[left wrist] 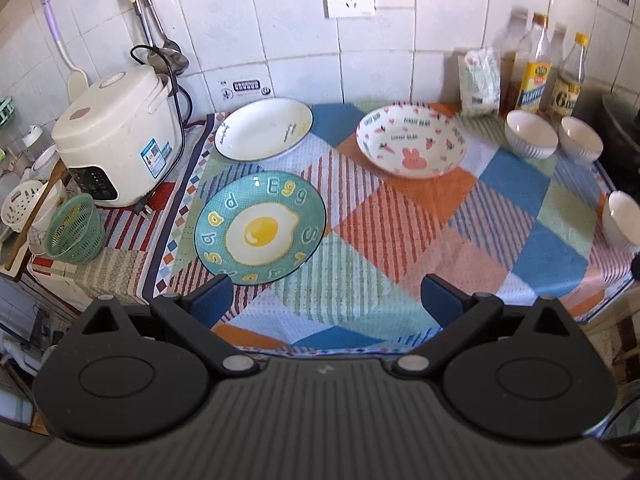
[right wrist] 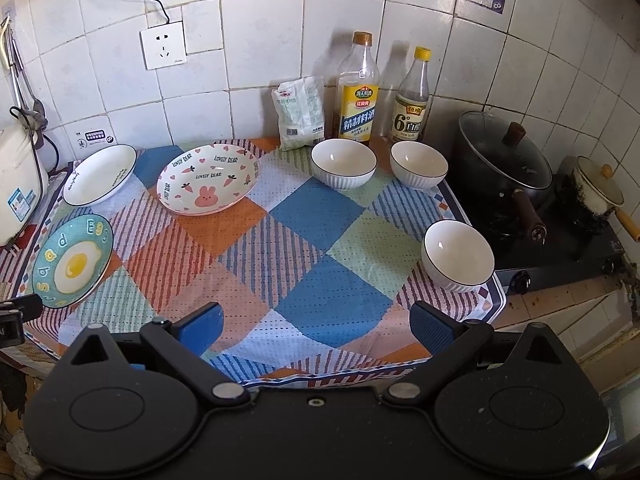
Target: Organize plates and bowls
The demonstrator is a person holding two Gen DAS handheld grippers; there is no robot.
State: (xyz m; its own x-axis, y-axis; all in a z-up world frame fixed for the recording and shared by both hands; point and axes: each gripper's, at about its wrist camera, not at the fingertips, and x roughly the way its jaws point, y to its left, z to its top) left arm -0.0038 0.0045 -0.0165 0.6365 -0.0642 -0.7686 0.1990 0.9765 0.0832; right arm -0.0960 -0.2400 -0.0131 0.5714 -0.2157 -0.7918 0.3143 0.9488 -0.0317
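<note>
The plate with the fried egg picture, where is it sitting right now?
The egg plate lies on the checked cloth at its left side, in front of the plain white plate and right of the rice cooker; in the right wrist view it sits far left.

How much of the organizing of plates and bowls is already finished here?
Nothing looks done yet. The egg plate, white plate and rabbit plate lie apart on the cloth, unstacked. The three white bowls stand separately. Nothing is in hand: the left tool and right tool are open and empty. All stacking remains.
</note>
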